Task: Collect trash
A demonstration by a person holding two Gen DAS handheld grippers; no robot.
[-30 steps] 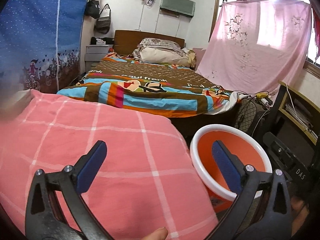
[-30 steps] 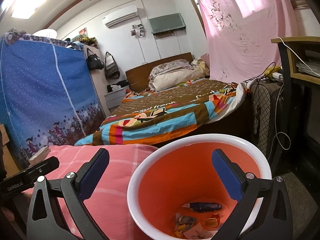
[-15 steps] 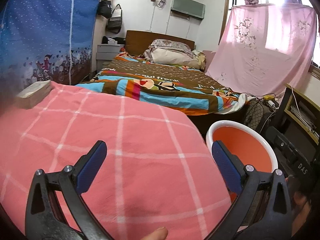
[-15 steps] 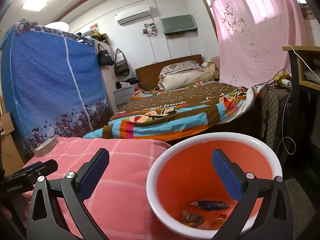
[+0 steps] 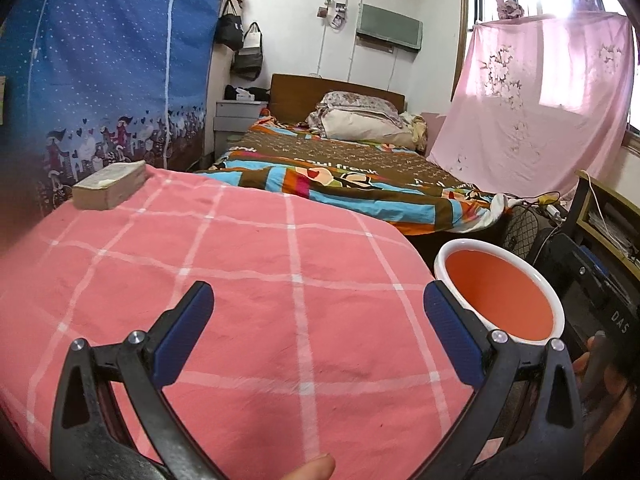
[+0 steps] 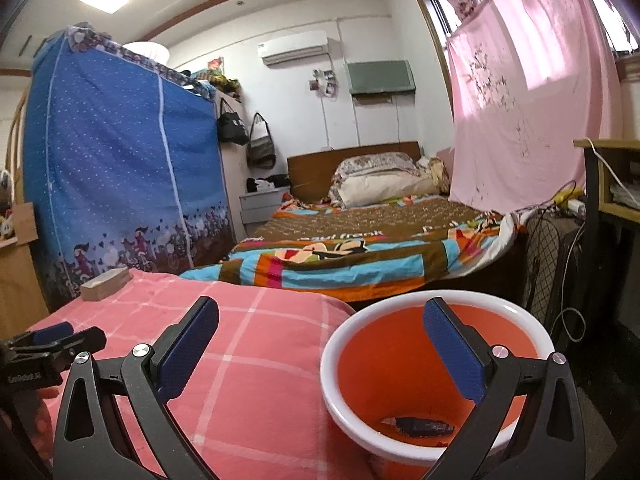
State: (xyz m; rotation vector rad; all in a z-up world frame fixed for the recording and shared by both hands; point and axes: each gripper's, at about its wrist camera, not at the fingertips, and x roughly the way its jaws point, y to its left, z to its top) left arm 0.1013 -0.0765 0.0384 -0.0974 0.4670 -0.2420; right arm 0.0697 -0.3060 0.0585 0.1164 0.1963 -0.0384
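An orange bin with a white rim (image 5: 500, 292) (image 6: 436, 364) stands on the floor beside the pink checked cloth (image 5: 248, 292) (image 6: 240, 356). A dark piece of trash (image 6: 420, 426) lies at its bottom. My left gripper (image 5: 318, 328) hangs open over the cloth with nothing between its fingers, the bin to its right. My right gripper (image 6: 320, 344) is open too, held above the bin's near rim and the cloth's edge. In the right wrist view the left gripper's tip (image 6: 52, 340) shows at the far left.
A thick book (image 5: 110, 190) (image 6: 106, 284) lies at the cloth's far left corner. Beyond is a bed with a striped quilt (image 5: 352, 184), a blue fabric wardrobe (image 5: 100, 80) on the left, and a fan and desk (image 6: 592, 248) with cables on the right.
Both grippers have drawn back and left from the bin. The bin now looks smaller and further right, and the book has come into view. Both stay open.
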